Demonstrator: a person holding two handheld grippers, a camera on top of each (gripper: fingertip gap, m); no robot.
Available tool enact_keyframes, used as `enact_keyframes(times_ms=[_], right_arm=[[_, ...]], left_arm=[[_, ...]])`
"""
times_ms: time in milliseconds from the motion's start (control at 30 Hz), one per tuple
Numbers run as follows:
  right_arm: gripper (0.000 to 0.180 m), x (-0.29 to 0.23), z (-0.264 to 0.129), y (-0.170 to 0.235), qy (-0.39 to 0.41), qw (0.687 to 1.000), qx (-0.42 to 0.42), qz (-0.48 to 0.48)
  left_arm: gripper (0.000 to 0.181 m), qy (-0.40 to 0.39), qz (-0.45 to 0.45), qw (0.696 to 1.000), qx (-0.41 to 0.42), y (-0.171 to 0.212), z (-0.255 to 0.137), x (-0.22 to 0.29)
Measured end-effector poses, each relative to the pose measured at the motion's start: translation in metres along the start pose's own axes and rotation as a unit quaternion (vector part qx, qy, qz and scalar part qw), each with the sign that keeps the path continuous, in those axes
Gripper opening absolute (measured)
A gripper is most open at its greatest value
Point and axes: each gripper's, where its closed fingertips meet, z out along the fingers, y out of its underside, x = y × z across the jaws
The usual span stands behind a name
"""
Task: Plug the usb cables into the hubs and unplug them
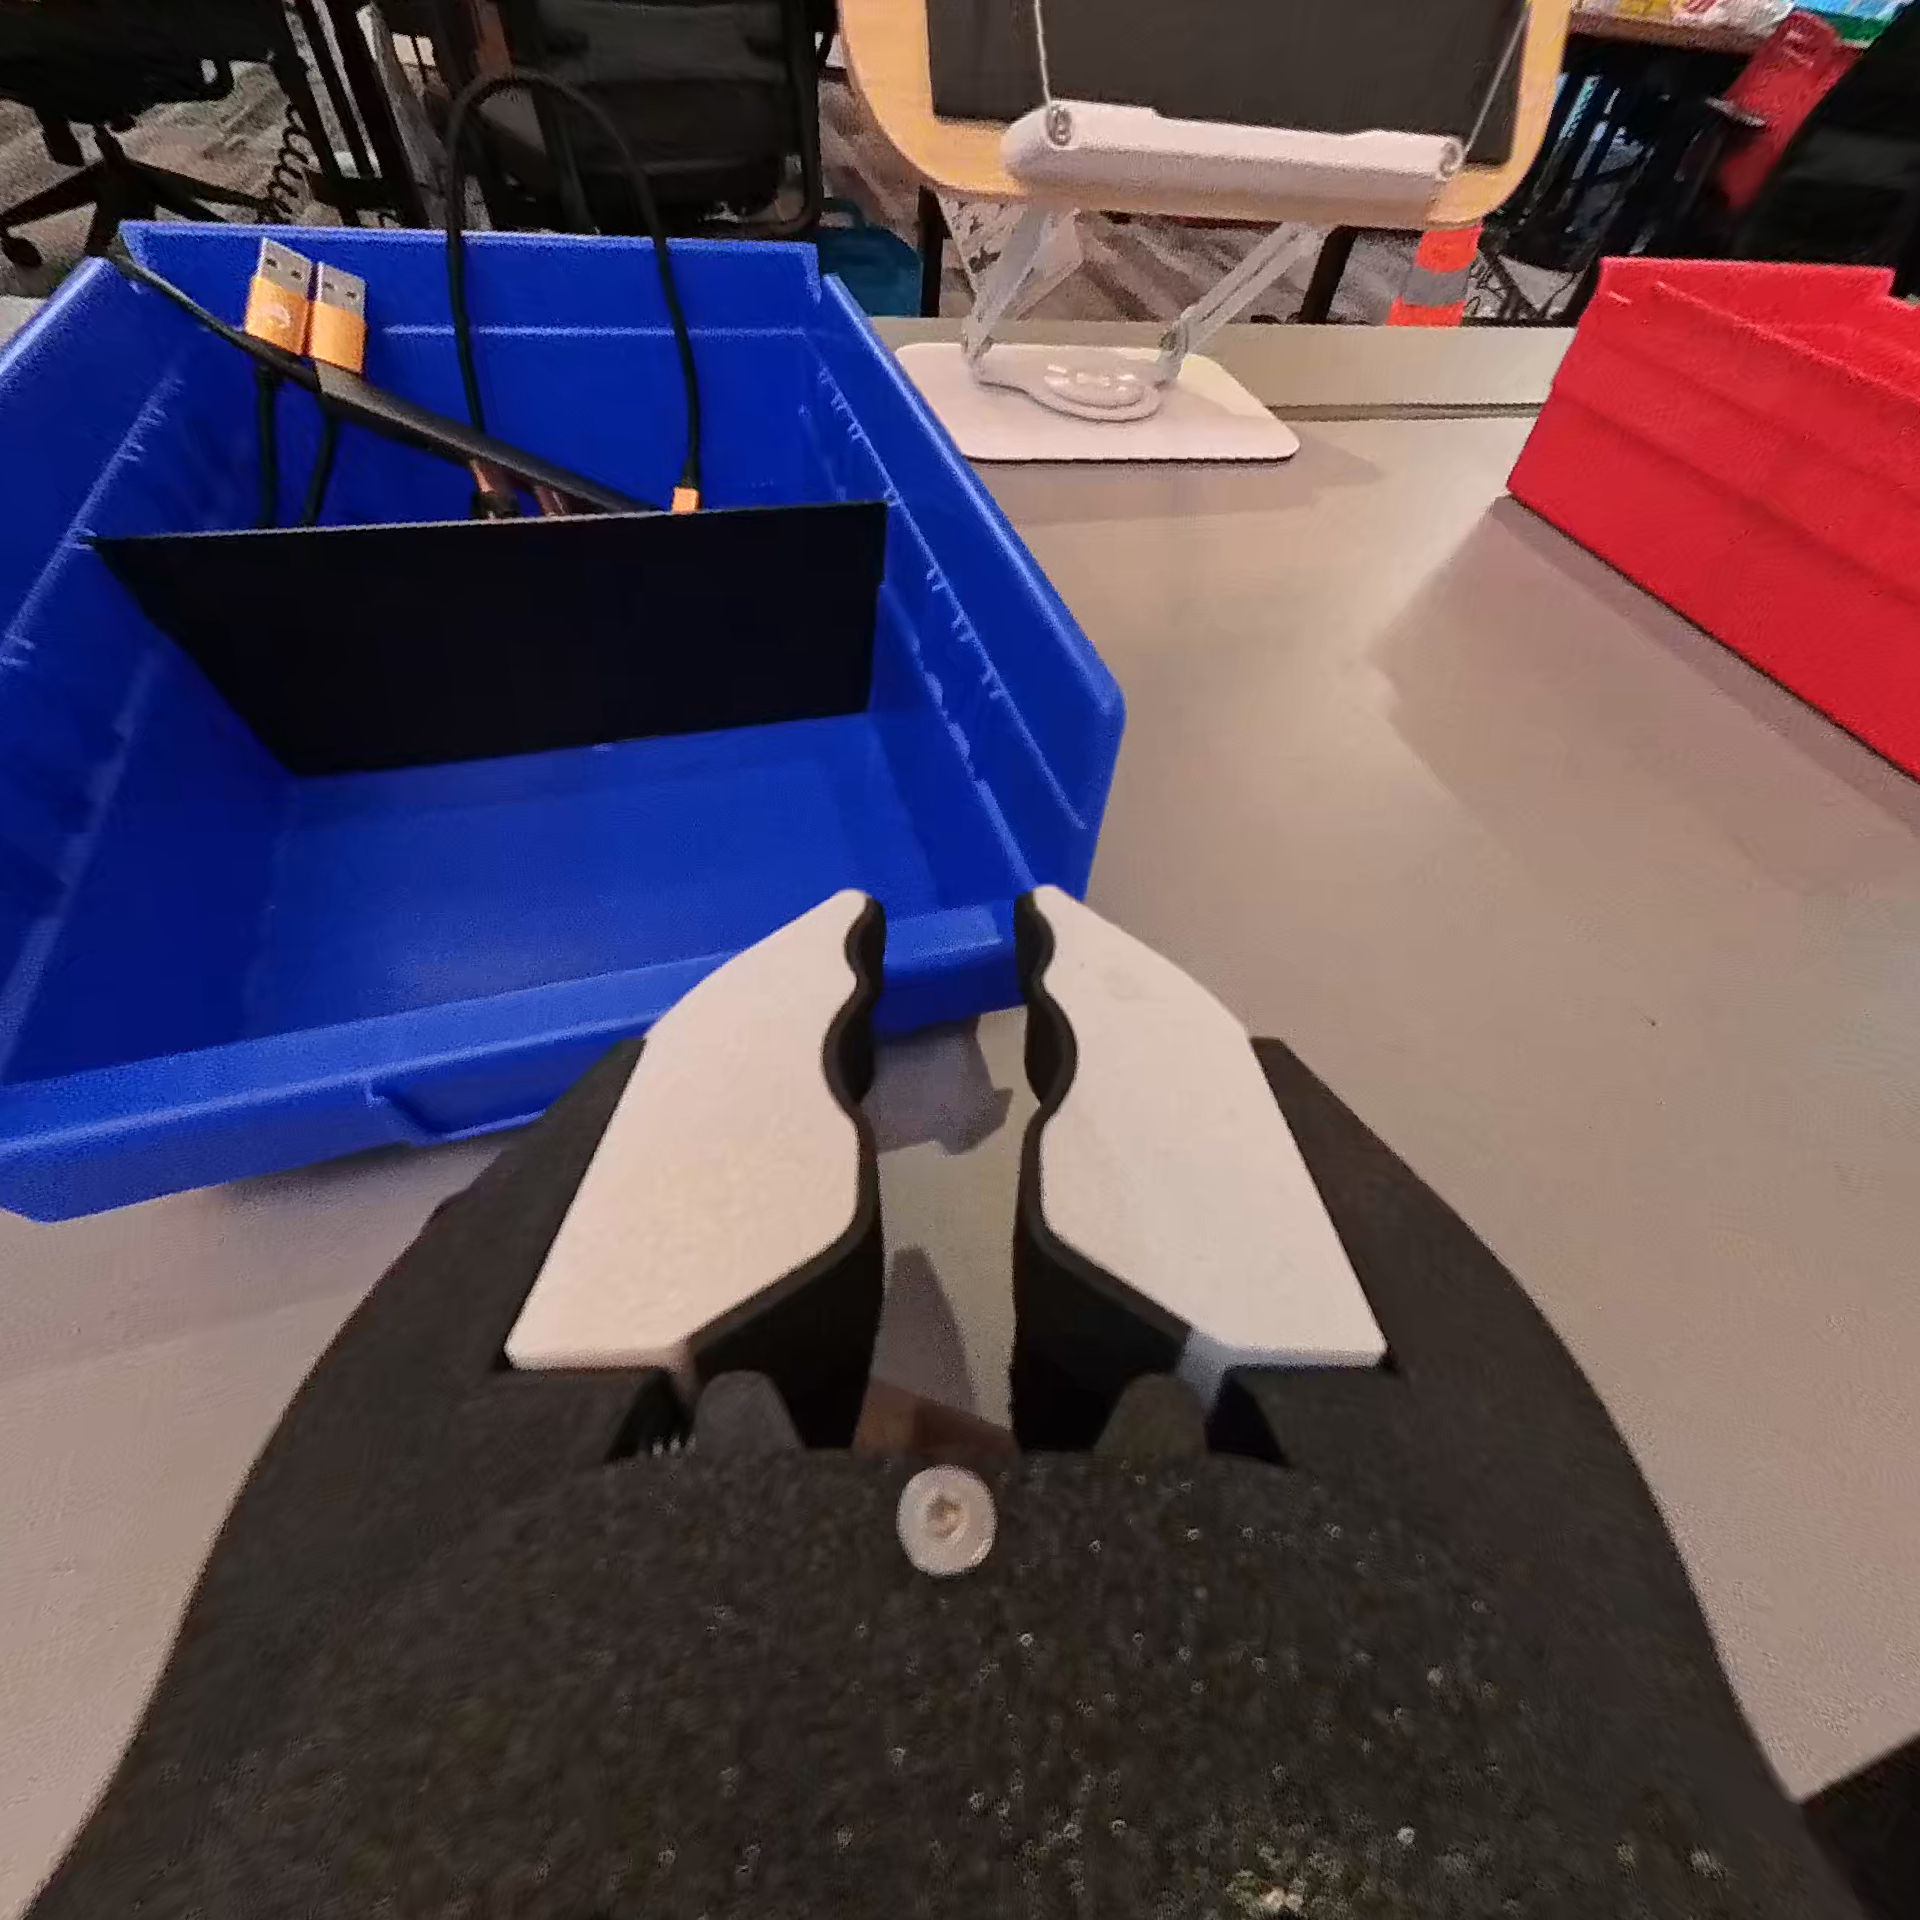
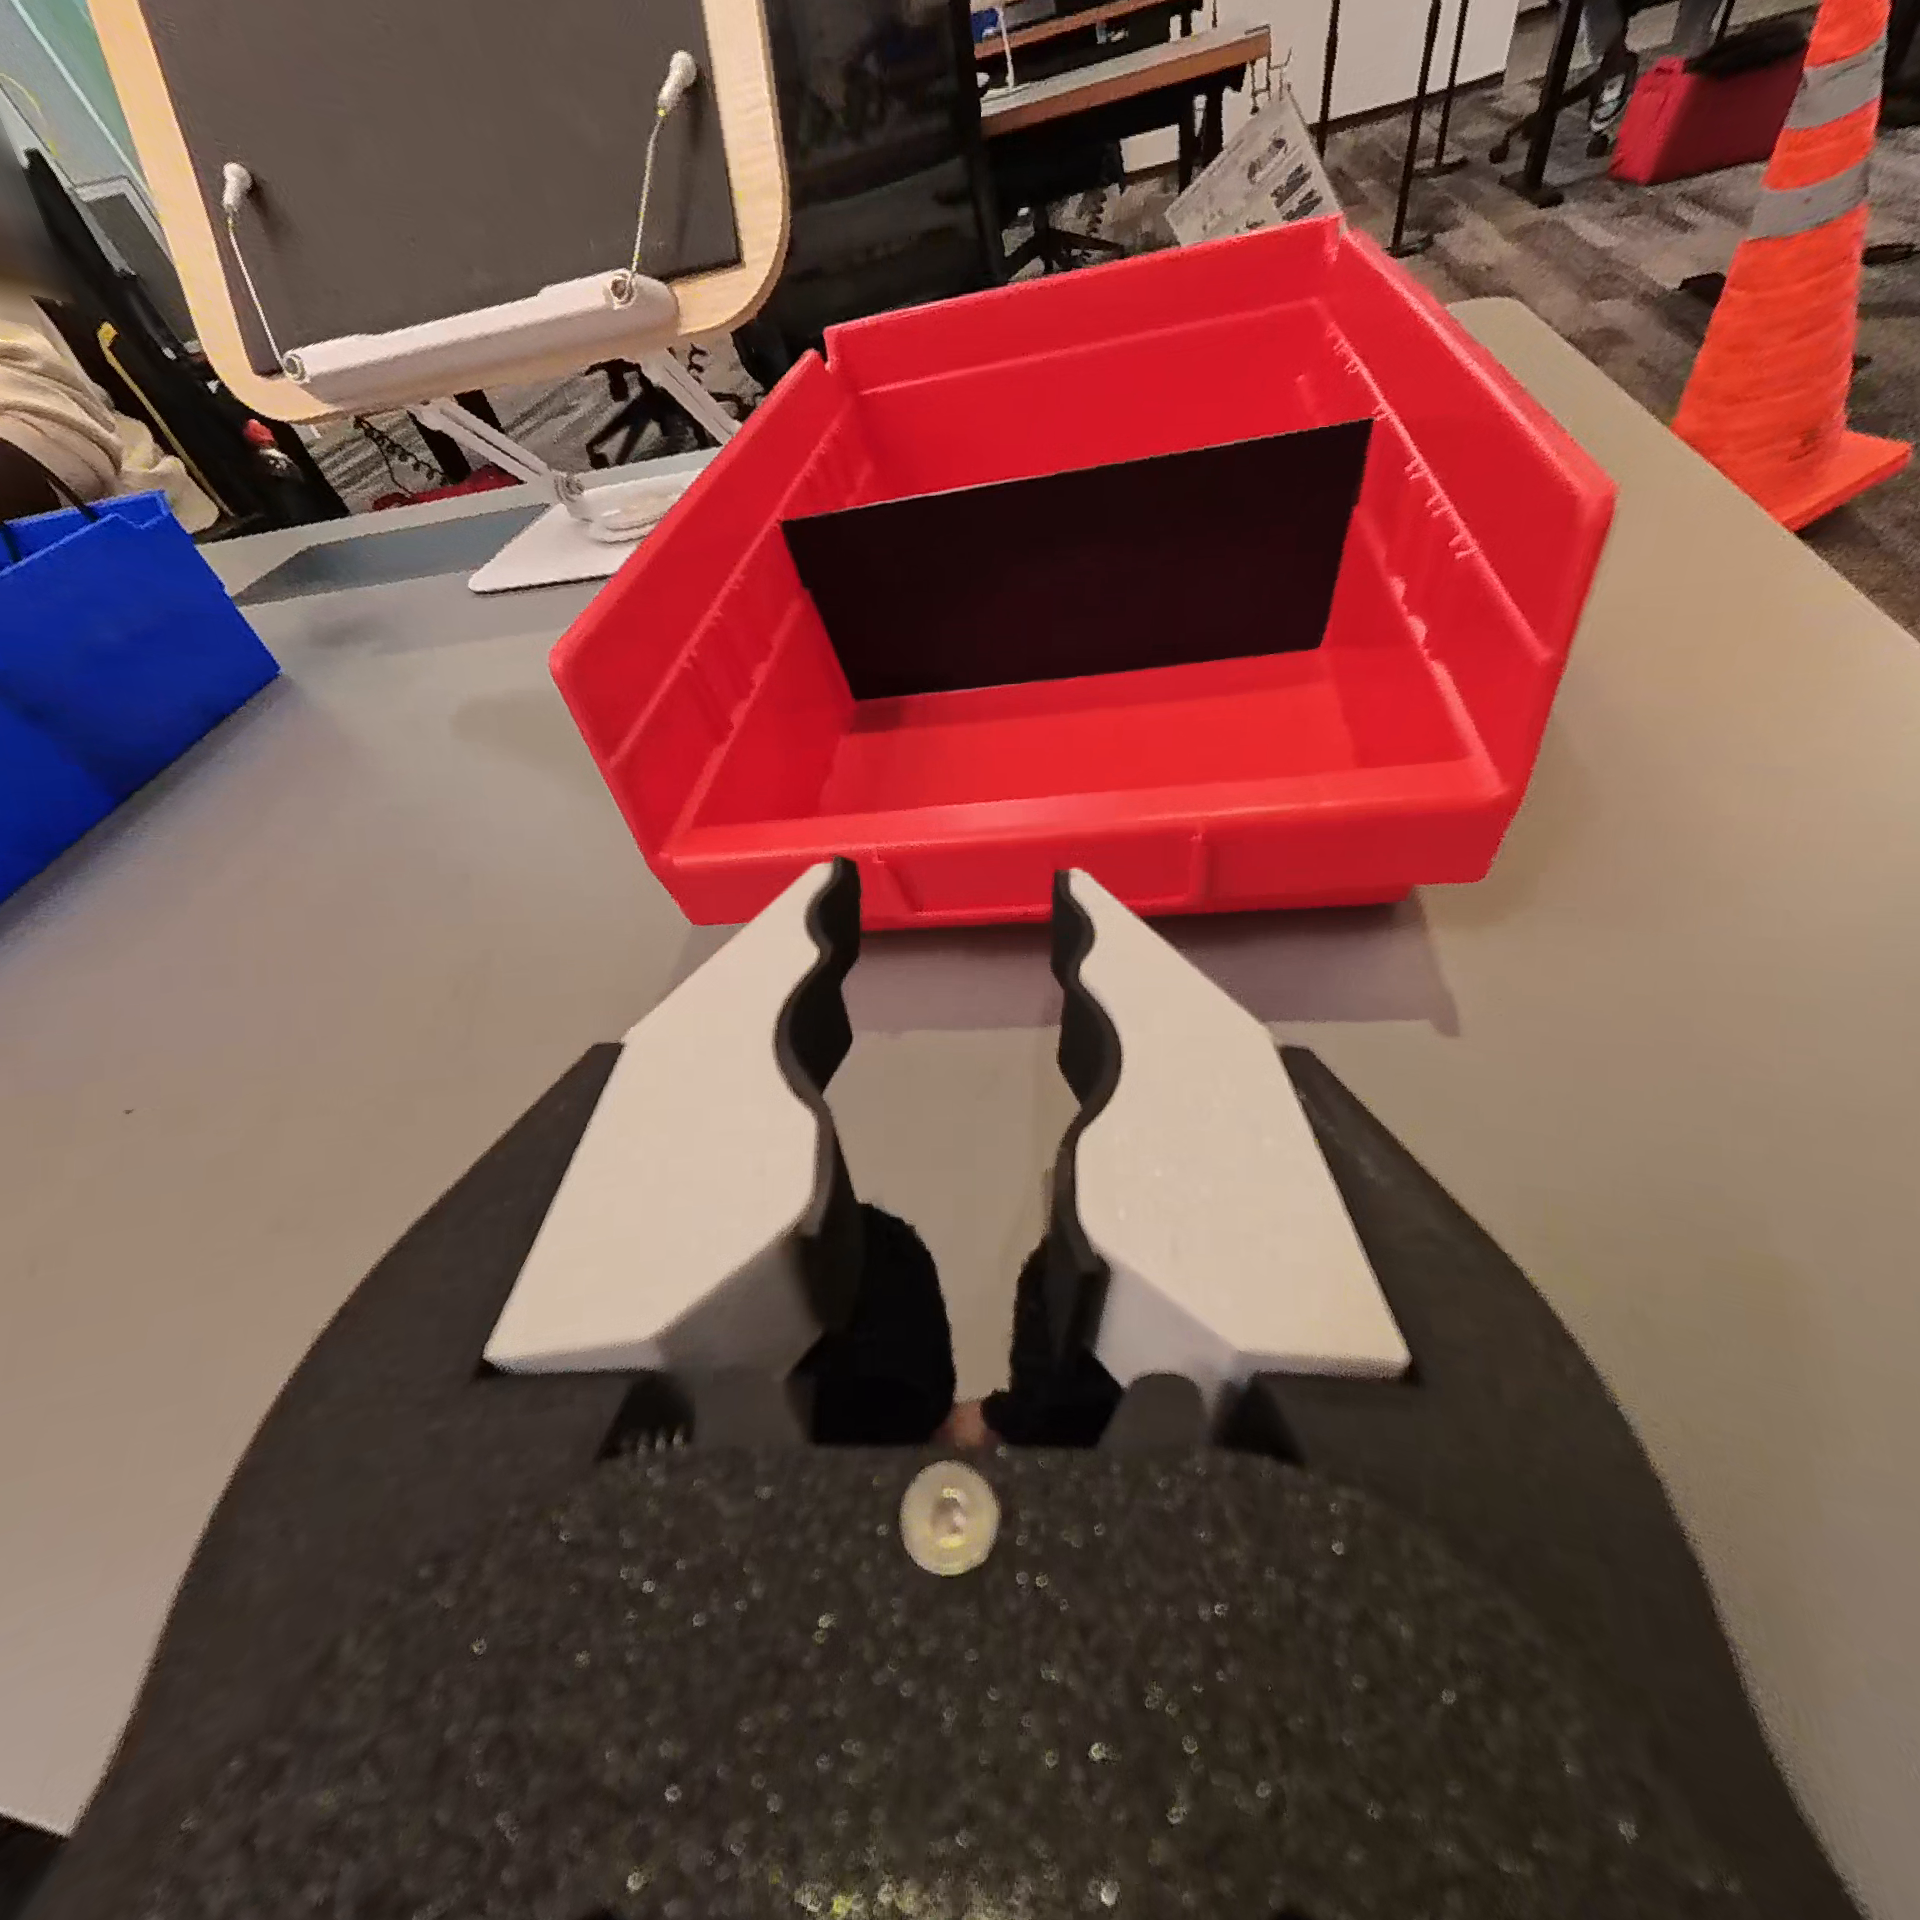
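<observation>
Both wrist cameras look low across the table (image 1: 1455, 935), sharing blue bin (image 1: 987, 644) and red bin (image 2: 727, 644).

Looking like an office-cum-lab: office chairs (image 1: 94, 125) and desks (image 2: 1122, 78) crowding carpet beyond a grey worktable (image 2: 364, 935), orange traffic cone (image 2: 1808, 260) standing alongside.

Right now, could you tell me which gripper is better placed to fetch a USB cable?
Probably the left gripper: it is open facing the blue bin, whose rear compartment holds the USB cables. The right gripper faces the red bin, showing no cables.

orange-tipped usb cables (image 1: 307, 312), rear bin compartment
</observation>
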Motion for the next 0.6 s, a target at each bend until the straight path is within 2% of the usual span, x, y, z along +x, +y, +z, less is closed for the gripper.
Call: enact_keyframes(times_ms=[267, 467, 600], right_arm=[[0.034, 0.021, -0.006, -0.007, 0.012, 0.999, 0.018, 0.045], [0.034, -0.001, -0.003, -0.007, -0.007, 1.0, 0.018, 0.014], [0.034, -0.019, 0.001, -0.004, -0.026, 1.0, 0.009, -0.01]], left_arm=[[0.023, -0.022, -0.019, 1.0, 0.001, 0.0, 0.0, -0.014], [0.023, 0.02, -0.052, 0.998, 0.027, -0.008, -0.002, -0.006], [0.024, 0.001, -0.012, 1.0, 0.022, -0.005, -0.005, -0.008]])
